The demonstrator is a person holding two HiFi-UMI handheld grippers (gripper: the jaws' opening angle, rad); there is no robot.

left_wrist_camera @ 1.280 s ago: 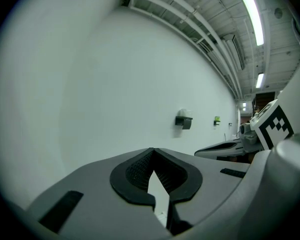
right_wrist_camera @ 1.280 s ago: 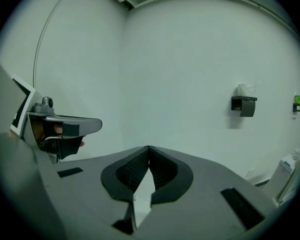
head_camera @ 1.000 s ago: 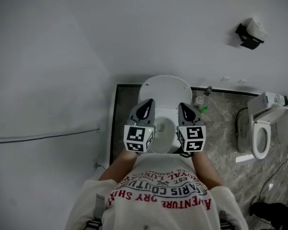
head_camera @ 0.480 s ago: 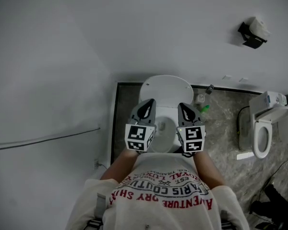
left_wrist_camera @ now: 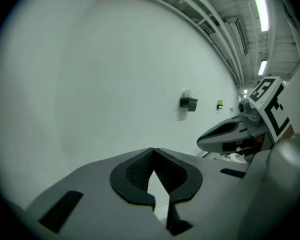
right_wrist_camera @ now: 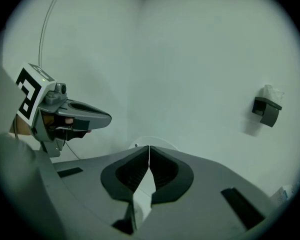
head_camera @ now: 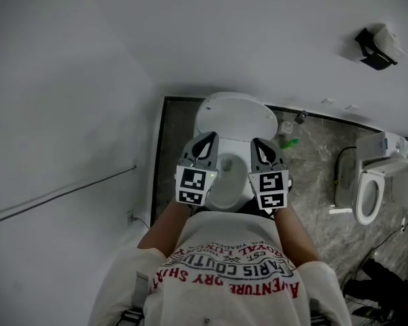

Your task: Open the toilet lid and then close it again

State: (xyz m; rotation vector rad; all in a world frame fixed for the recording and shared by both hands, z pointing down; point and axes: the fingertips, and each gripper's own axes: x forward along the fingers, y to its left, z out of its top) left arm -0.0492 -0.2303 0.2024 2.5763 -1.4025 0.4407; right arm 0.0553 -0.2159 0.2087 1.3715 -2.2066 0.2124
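Note:
The white toilet stands against the wall, and its lid (head_camera: 234, 114) looks raised upright behind the open bowl (head_camera: 229, 182). Both grippers hover side by side above the bowl, pointing toward the lid without touching it. My left gripper (head_camera: 205, 143) is shut with nothing between its pads, as the left gripper view (left_wrist_camera: 152, 150) also shows. My right gripper (head_camera: 261, 148) is shut and empty too, its tips meeting (right_wrist_camera: 149, 147). The lid's top edge (right_wrist_camera: 157, 140) peeks just above the right gripper's tips. Each gripper view shows the other gripper beside it, the right gripper (left_wrist_camera: 225, 134) and the left gripper (right_wrist_camera: 75, 116).
A second toilet (head_camera: 370, 192) stands at the right on the marble floor (head_camera: 313, 168). A paper holder (head_camera: 377, 49) hangs on the back wall. Small bottles (head_camera: 286, 129) sit beside the toilet. A thin cable (head_camera: 61, 195) runs along the left wall.
Both grippers have sunk a little toward the bowl and stayed shut. The head view has shifted, so the toilet sits higher in the picture.

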